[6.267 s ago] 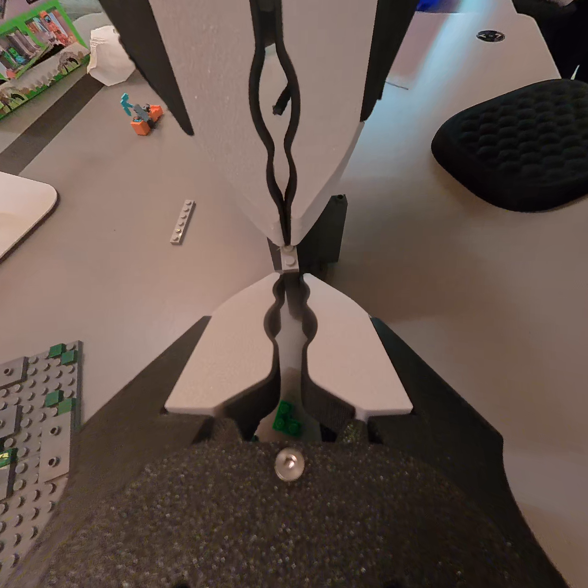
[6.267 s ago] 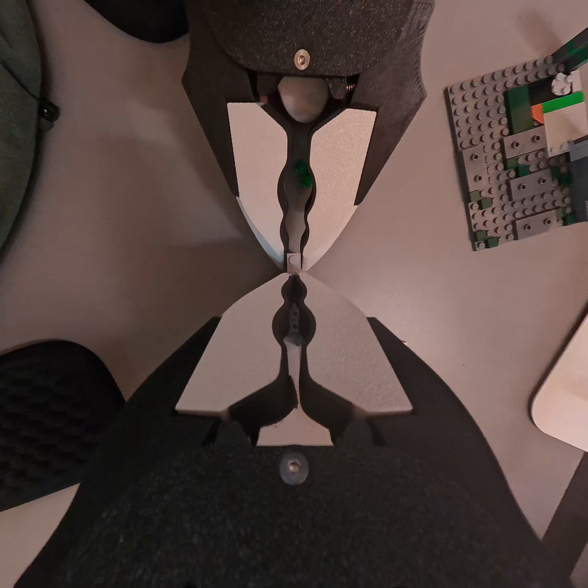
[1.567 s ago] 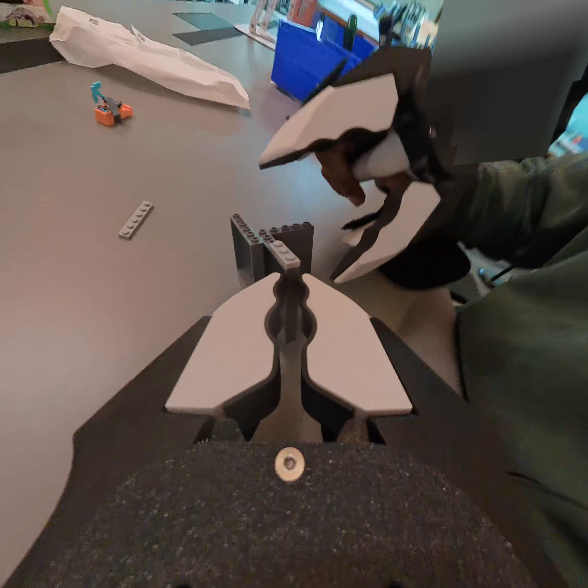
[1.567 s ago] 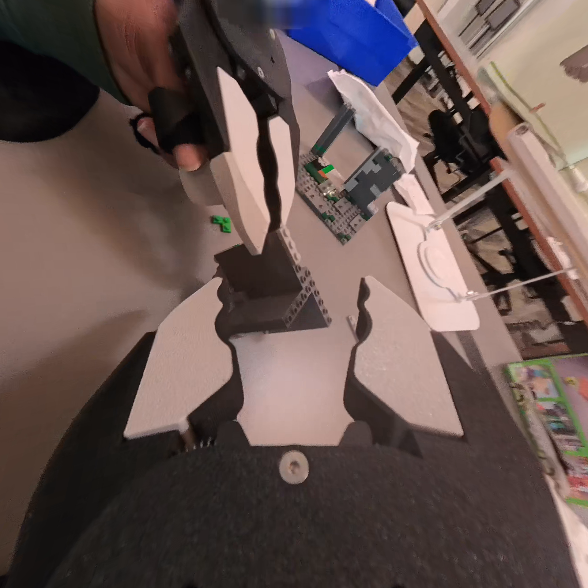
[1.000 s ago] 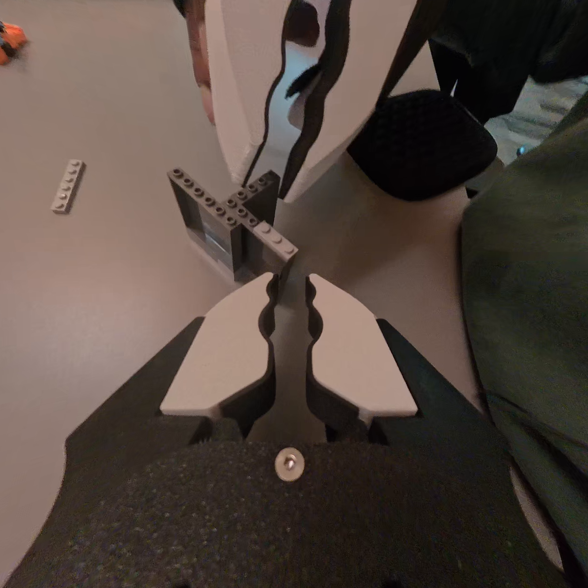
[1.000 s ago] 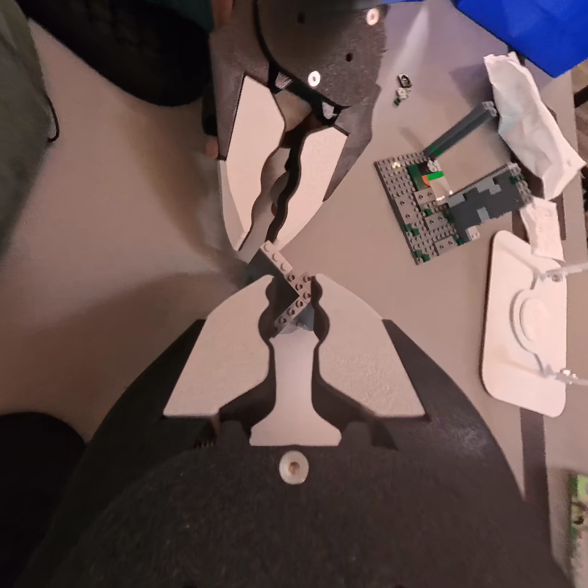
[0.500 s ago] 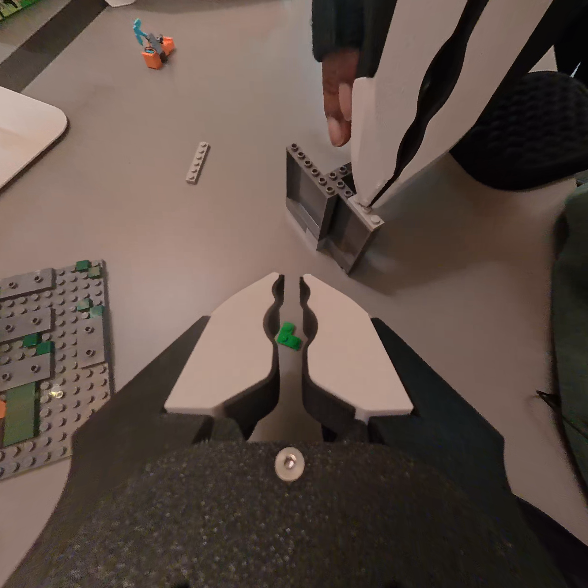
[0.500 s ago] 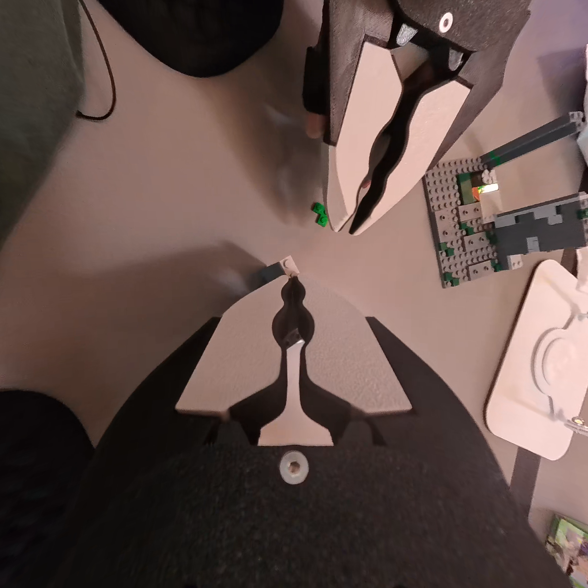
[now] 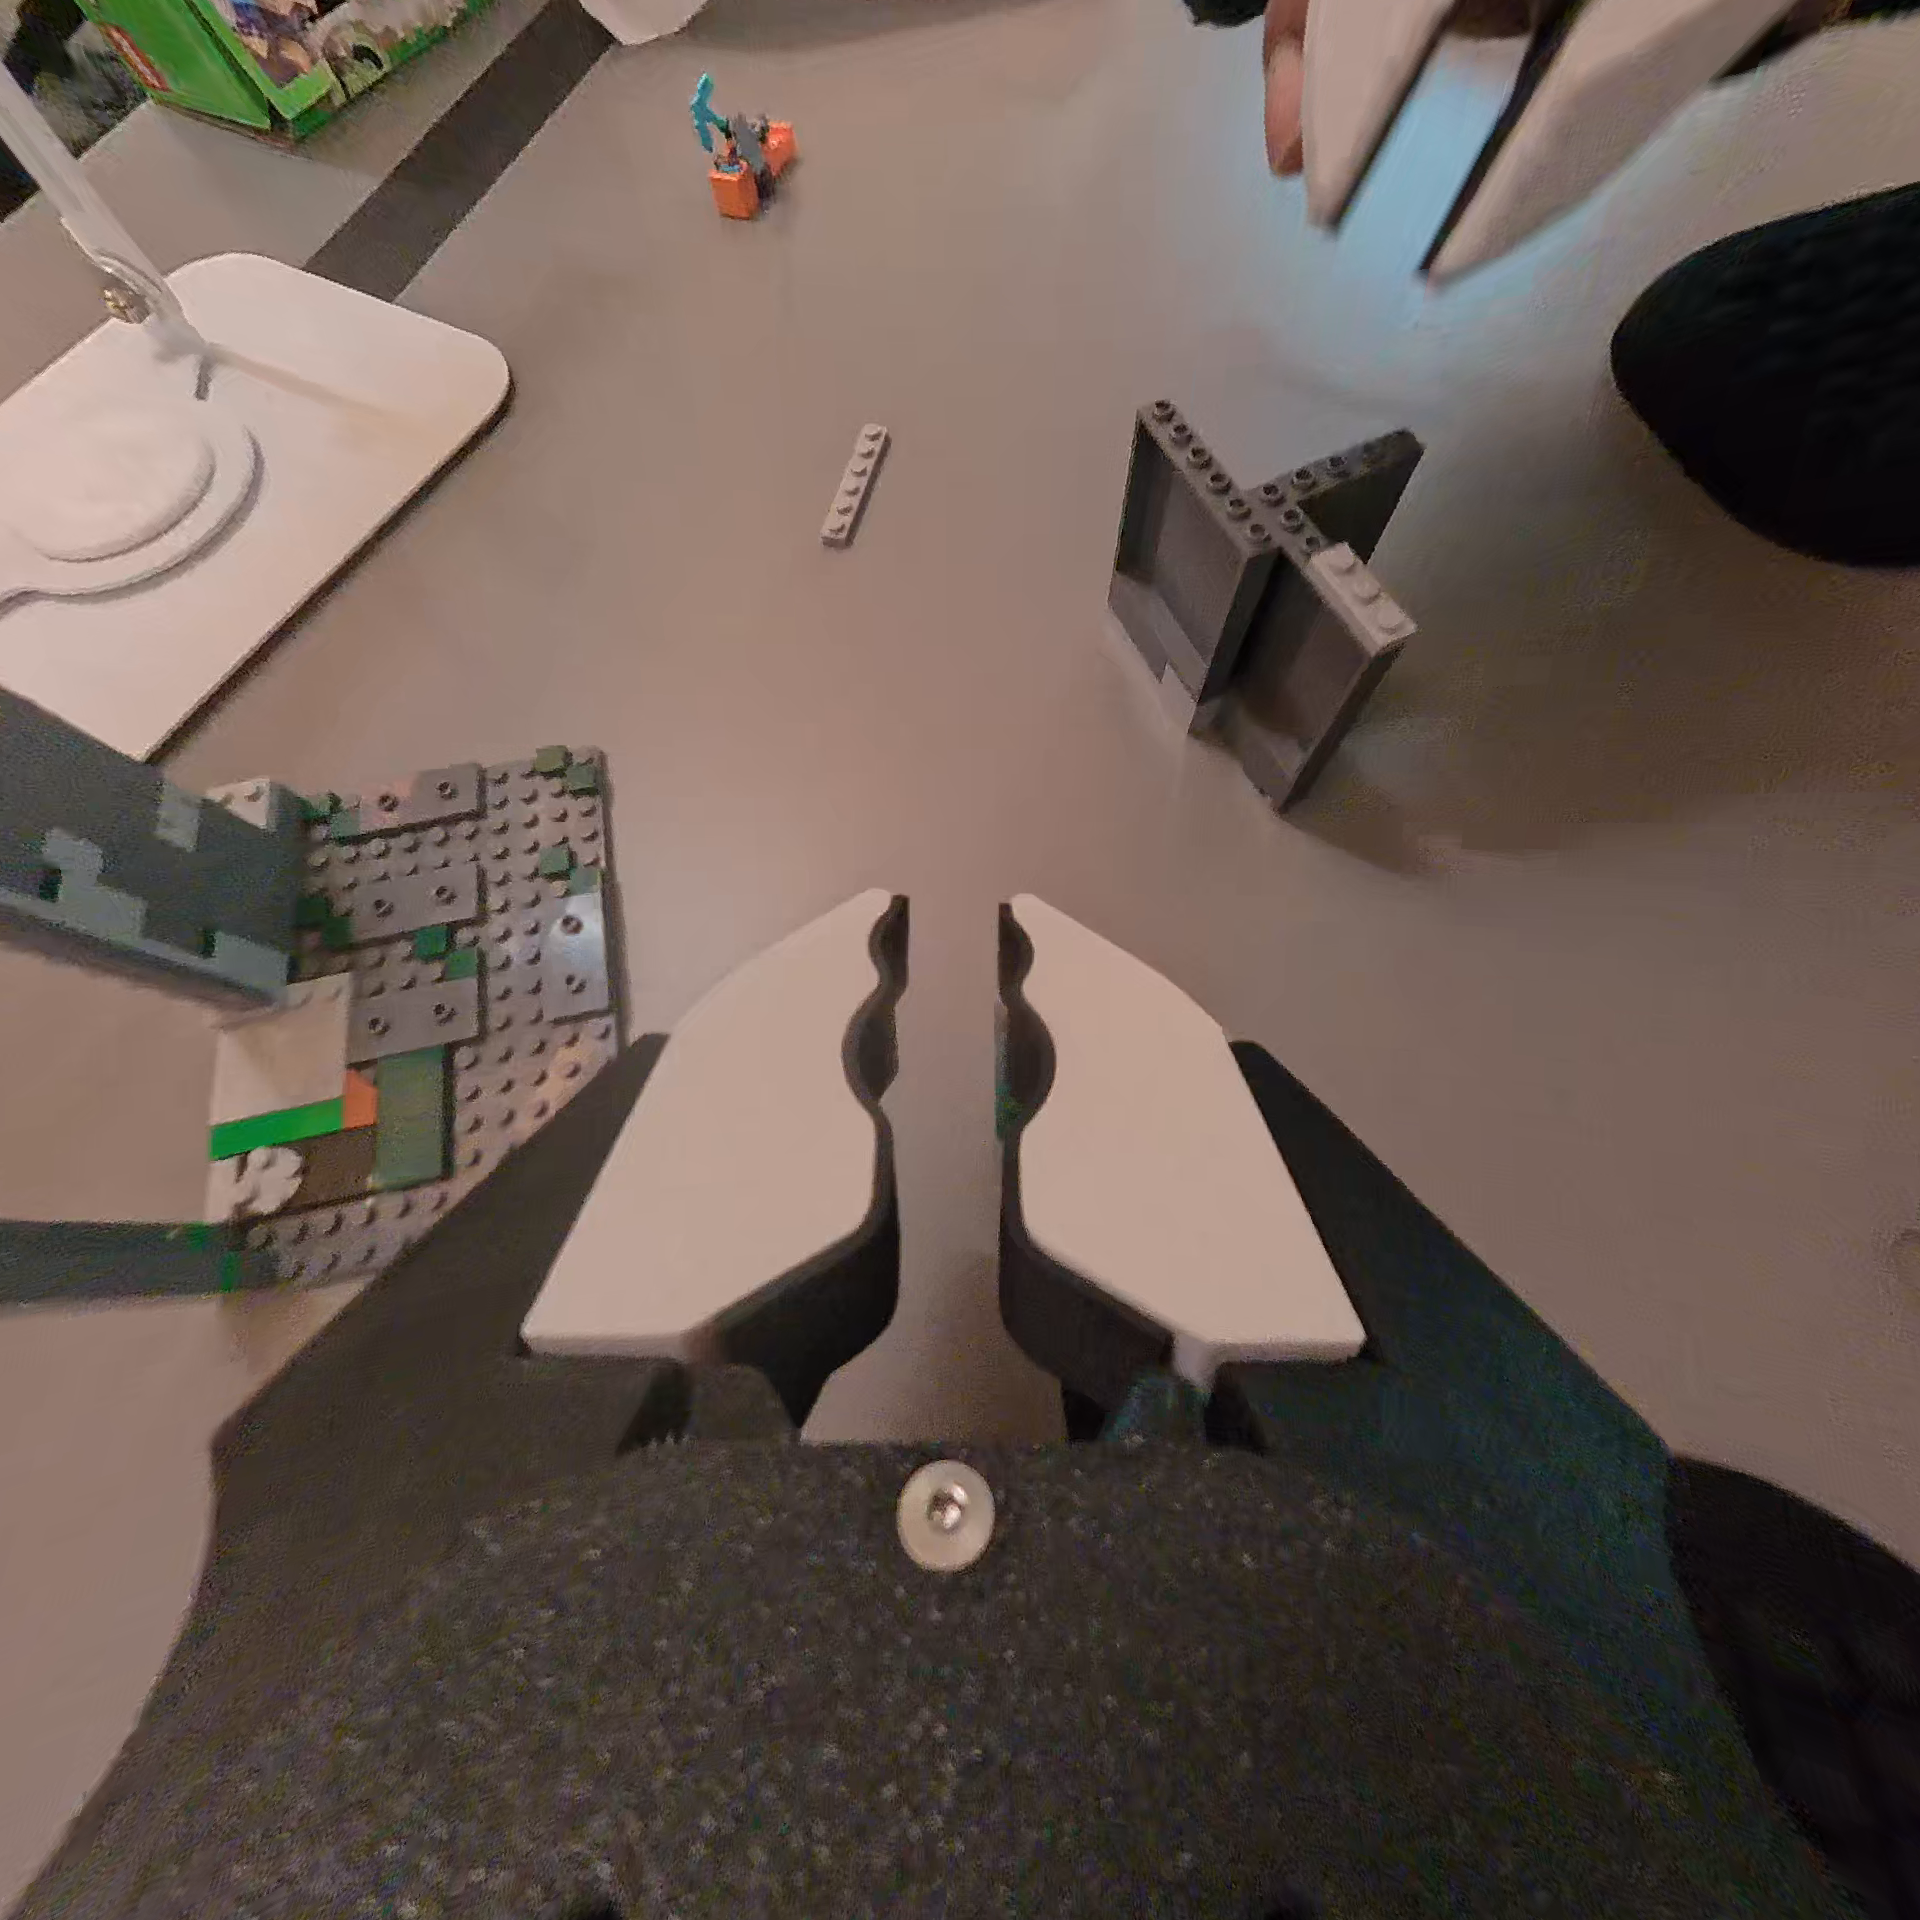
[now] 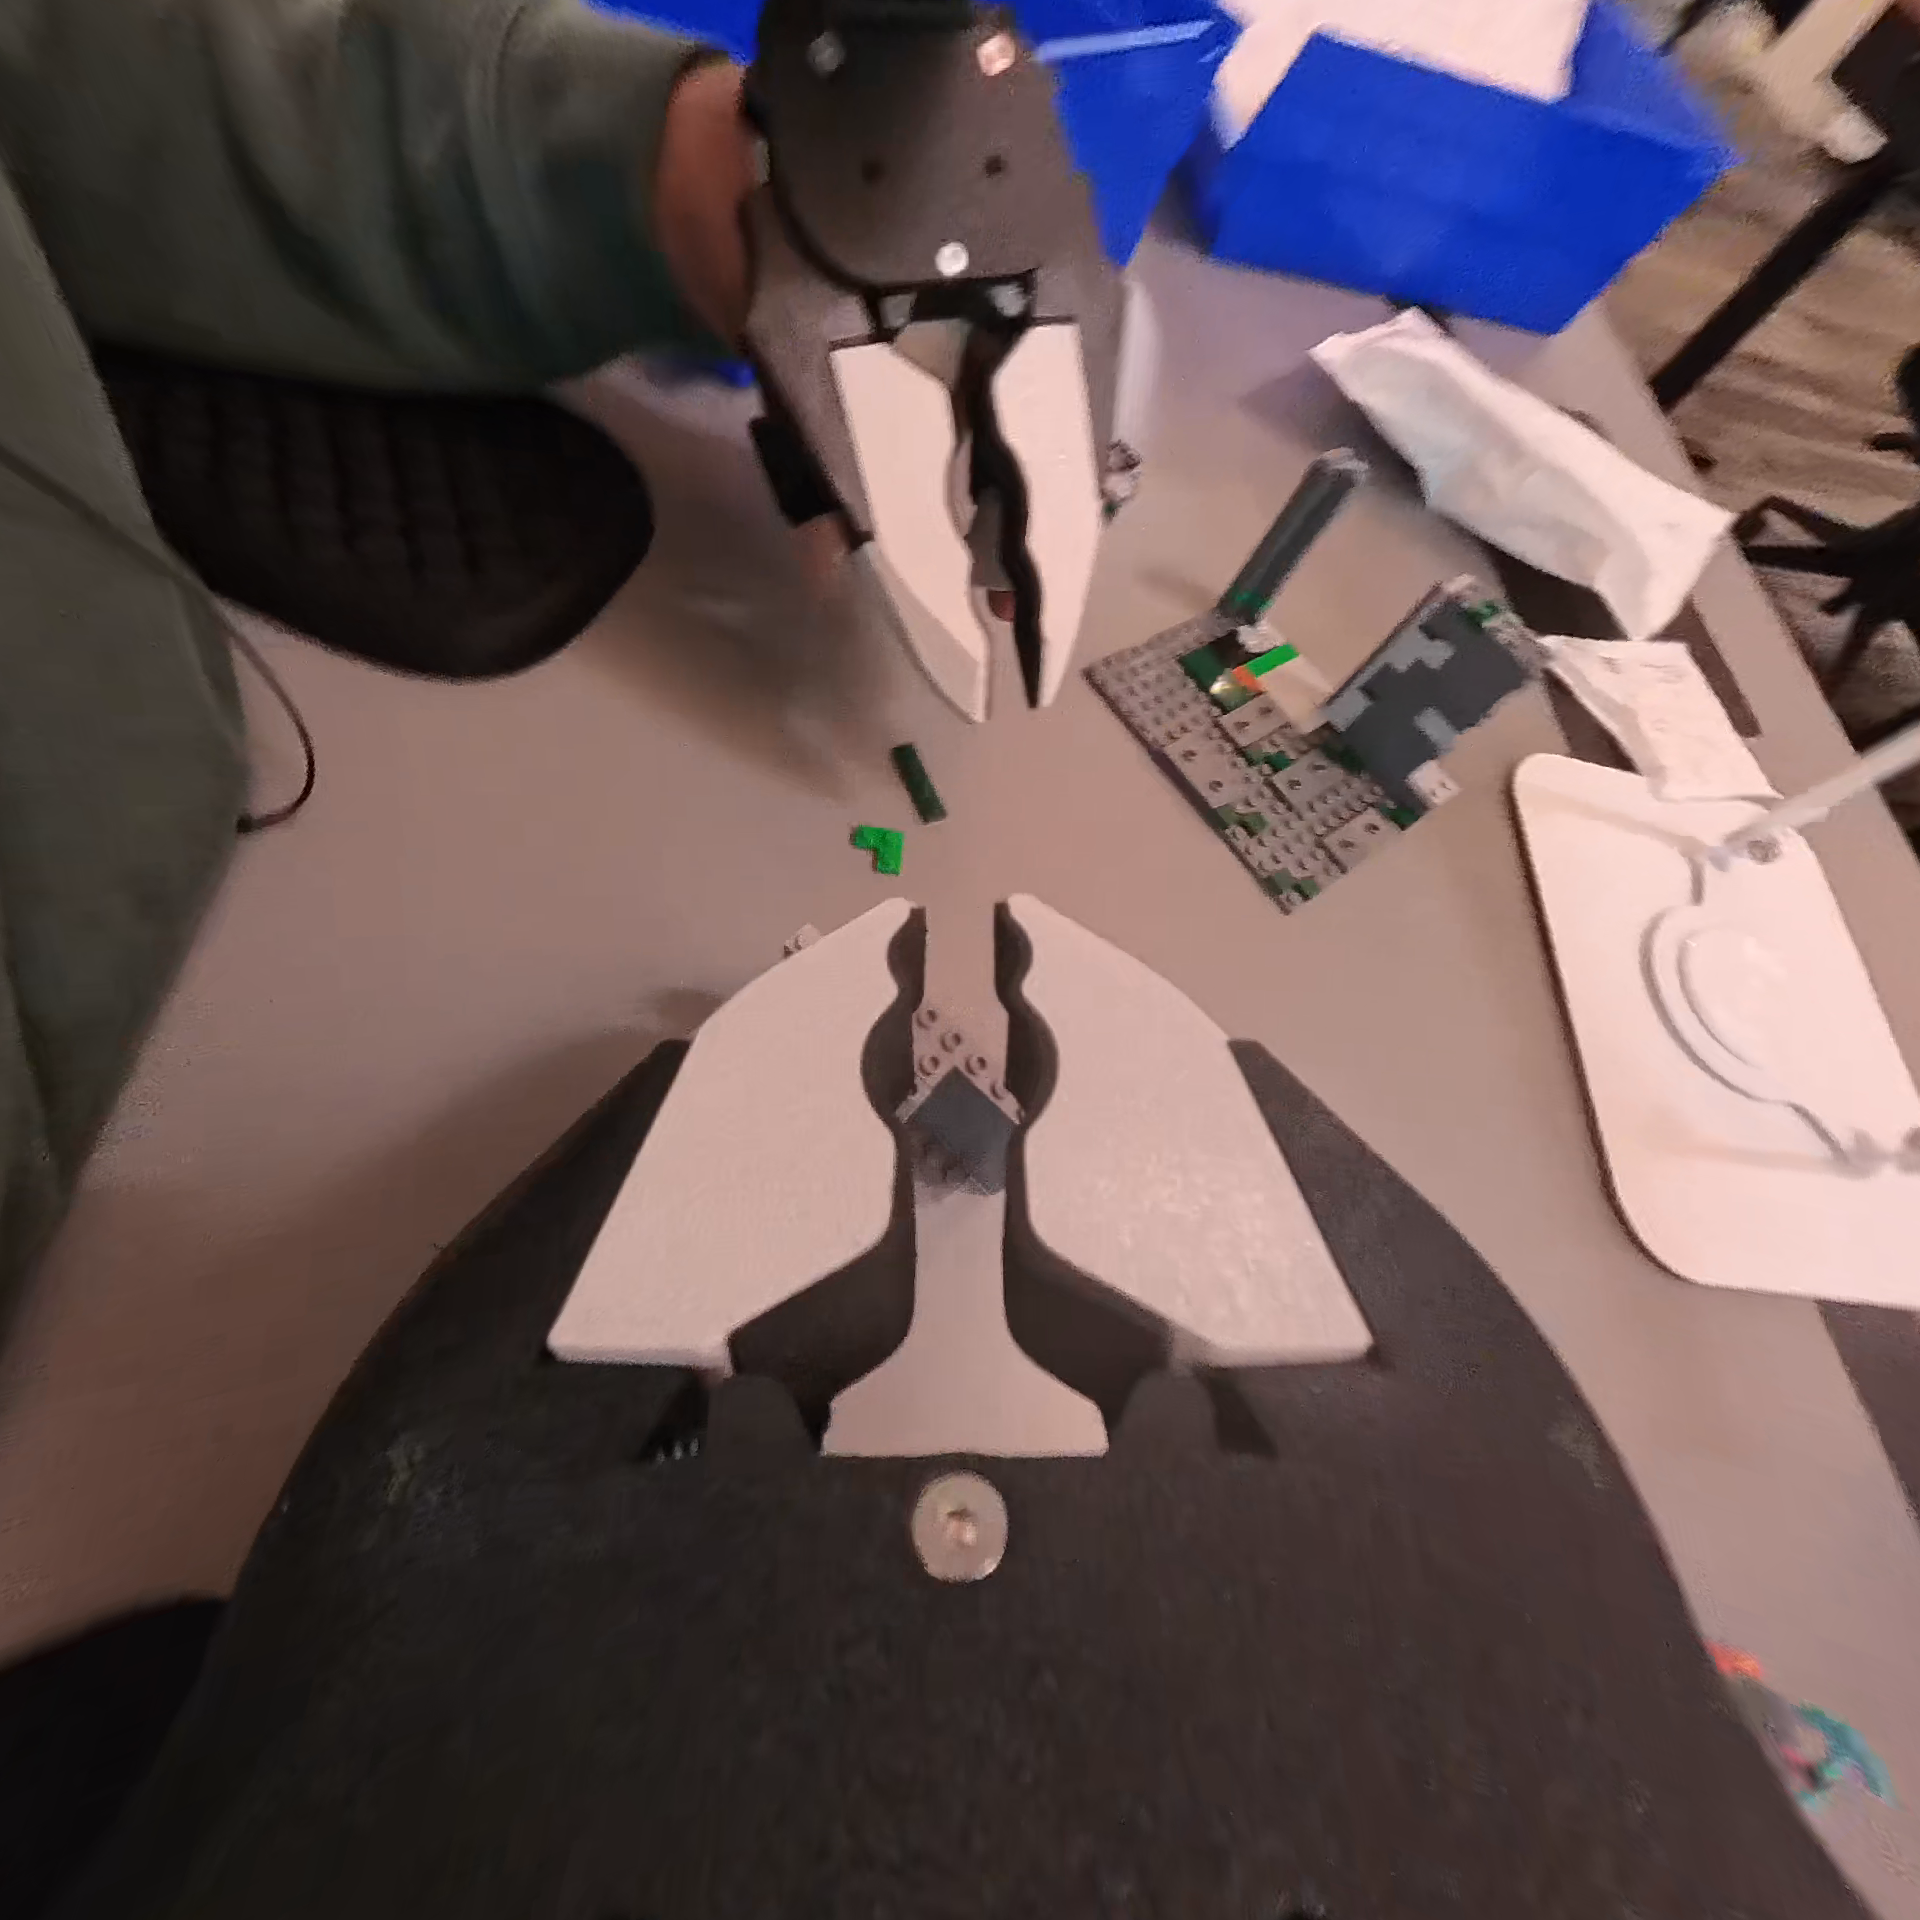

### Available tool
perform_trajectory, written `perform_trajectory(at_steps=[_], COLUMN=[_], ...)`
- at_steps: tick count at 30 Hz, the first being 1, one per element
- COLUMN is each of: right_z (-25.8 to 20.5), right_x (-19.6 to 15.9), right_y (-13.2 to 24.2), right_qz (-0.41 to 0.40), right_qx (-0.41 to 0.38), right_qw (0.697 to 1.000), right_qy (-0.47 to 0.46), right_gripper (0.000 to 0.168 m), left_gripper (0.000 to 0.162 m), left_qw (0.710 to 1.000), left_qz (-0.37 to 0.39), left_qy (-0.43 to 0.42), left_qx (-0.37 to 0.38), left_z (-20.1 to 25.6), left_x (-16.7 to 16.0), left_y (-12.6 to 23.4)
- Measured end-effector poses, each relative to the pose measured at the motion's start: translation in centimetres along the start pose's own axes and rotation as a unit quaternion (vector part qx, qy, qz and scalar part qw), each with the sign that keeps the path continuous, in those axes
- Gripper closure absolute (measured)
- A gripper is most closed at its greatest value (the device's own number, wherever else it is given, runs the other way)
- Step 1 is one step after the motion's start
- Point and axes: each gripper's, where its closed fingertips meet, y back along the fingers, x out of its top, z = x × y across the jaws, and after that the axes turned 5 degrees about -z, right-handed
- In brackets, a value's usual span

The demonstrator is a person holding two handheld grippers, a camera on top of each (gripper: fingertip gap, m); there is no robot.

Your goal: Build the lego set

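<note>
A dark grey cross-shaped window-frame assembly point(image 9: 1257, 592) with a light grey plate on top stands on the table by itself. In the right wrist view it shows through the finger gap point(image 10: 961, 1101), below the gripper. My right gripper point(image 10: 956, 914) hovers above it, slightly open and empty; it also shows blurred at the top right of the left wrist view point(image 9: 1382, 239). My left gripper point(image 9: 951, 914) is slightly open and empty, well back from the assembly. In the right wrist view the left gripper point(image 10: 1013, 707) hangs over a dark green plate point(image 10: 917, 784) and a green L-shaped piece point(image 10: 878, 842).
A grey baseplate build point(image 9: 468, 987) with a wall lies left of my left gripper, also seen in the right wrist view point(image 10: 1247, 769). A loose grey strip plate point(image 9: 857, 485), an orange figure point(image 9: 748, 156), a white lamp base point(image 9: 208, 468), blue bins point(image 10: 1455, 177) and a white bag point(image 10: 1507, 468) surround the area. The left gripper's tips are roughly 11 cm from the right gripper's. My left gripper is the nearer one to the dark green plate point(image 10: 917, 784): about 6 cm, against 15 cm. The right gripper is farther from the green L-shaped piece point(image 10: 878, 842), some 15 cm, than the left, some 6 cm.
My right gripper has come off the assembly's top plate, opened a little and risen. My left gripper has drawn back and away from the assembly, which now stands alone.
</note>
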Motion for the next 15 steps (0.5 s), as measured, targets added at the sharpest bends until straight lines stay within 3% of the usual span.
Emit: perform_trajectory(at_steps=[6, 15], right_z=[0.8, 1.5], right_x=[-2.2, -4.7], right_y=[2.2, 4.3], right_qz=[0.068, 0.125], right_qx=[-0.049, -0.087], right_qw=[0.992, 0.978], right_qy=[-0.092, -0.146], right_gripper=[0.154, 0.155], left_gripper=[0.135, 0.139], left_qw=[0.999, 0.99], left_qz=[-0.047, -0.136], left_qy=[-0.007, 0.009], left_qx=[-0.018, -0.044], left_z=[0.2, 1.3], left_x=[-2.8, -5.6], left_y=[1.3, -2.1])
